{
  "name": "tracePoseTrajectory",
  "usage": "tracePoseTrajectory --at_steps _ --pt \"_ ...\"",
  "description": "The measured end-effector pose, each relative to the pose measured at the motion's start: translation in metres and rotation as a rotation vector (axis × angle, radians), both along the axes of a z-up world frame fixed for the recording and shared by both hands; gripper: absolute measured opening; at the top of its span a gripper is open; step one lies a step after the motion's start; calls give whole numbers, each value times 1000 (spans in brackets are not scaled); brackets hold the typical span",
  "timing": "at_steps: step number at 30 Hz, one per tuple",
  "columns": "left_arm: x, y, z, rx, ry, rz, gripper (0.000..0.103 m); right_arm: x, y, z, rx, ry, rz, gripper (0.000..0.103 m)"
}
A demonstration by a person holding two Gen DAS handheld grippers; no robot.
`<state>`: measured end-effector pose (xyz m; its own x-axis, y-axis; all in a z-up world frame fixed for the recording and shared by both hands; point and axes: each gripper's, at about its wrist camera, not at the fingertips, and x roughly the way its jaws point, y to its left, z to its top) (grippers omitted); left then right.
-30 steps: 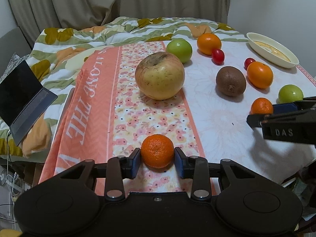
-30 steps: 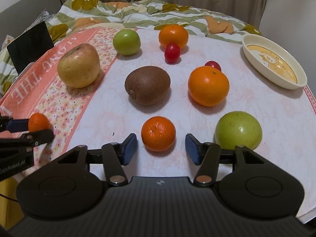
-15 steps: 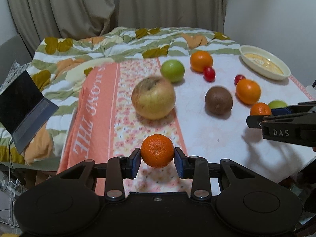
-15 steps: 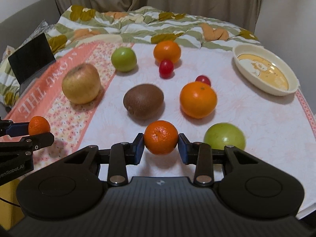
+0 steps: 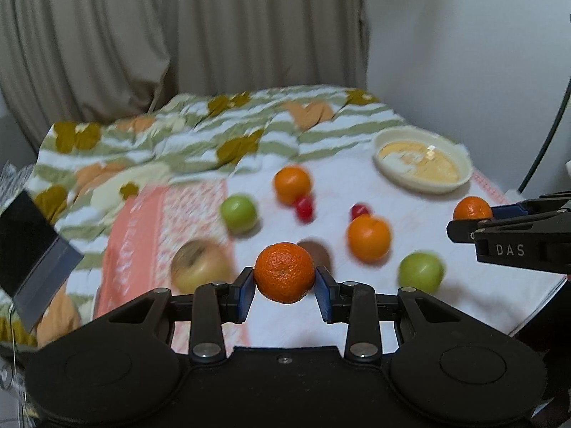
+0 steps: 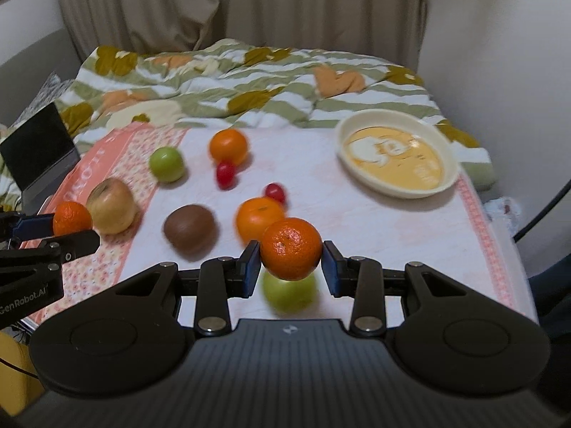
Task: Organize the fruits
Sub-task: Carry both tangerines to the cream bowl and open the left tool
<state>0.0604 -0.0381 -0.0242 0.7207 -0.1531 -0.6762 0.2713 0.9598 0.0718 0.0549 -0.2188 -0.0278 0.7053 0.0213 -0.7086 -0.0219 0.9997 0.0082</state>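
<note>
The curtain [image 6: 214, 18] filled the far wall in beige folds, and a plain white wall [image 5: 464, 53] closed the room on the right. Below them a rumpled quilt [image 6: 249, 78] in green stripes and ochre leaves ran back from the desk [image 6: 374, 221], whose pale cloth carried an orange floral band on its left with large white letters too blurred to read. Bare cloth lay open between the fruit and the dish [image 6: 398, 158], which sat near the desk's far right edge. A dark laptop-like device [image 6: 39, 149] stood off the left edge.

Writing showed on the tools only — "DAS" on the right claw [image 5: 474, 219] in the left camera, "GenRobot.AI" on the left claw [image 6: 67, 230] in the right camera.

On the cloth sat a yellowish apple [image 6: 111, 205], a kiwi [image 6: 190, 227], a large orange [image 6: 258, 215], a second orange [image 6: 228, 146] farther back, a near green fruit [image 6: 289, 290], a far green fruit [image 6: 166, 164] and two small red fruits [image 6: 225, 174] — the scene was blurred.

The left claw was clamped on a left mandarin [image 5: 284, 272] raised above the desk; the right claw likewise gripped a right mandarin [image 6: 291, 248] in the air, over the near green fruit.
</note>
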Motion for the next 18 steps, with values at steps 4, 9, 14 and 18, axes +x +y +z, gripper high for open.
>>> tracePoseTrajectory --at_steps 4,9,14,18 --pt "11 -36 14 -18 -11 5 39 6 -44 16 3 -7 -4 52" --pt "30 -81 25 -34 -25 37 40 22 -102 30 0 -28 3 52" --pt "57 -117 27 -51 -20 64 40 54 -155 35 -11 -51 31 52" --pt "88 -144 24 -43 -20 66 40 81 -189 31 -13 -52 56 52"
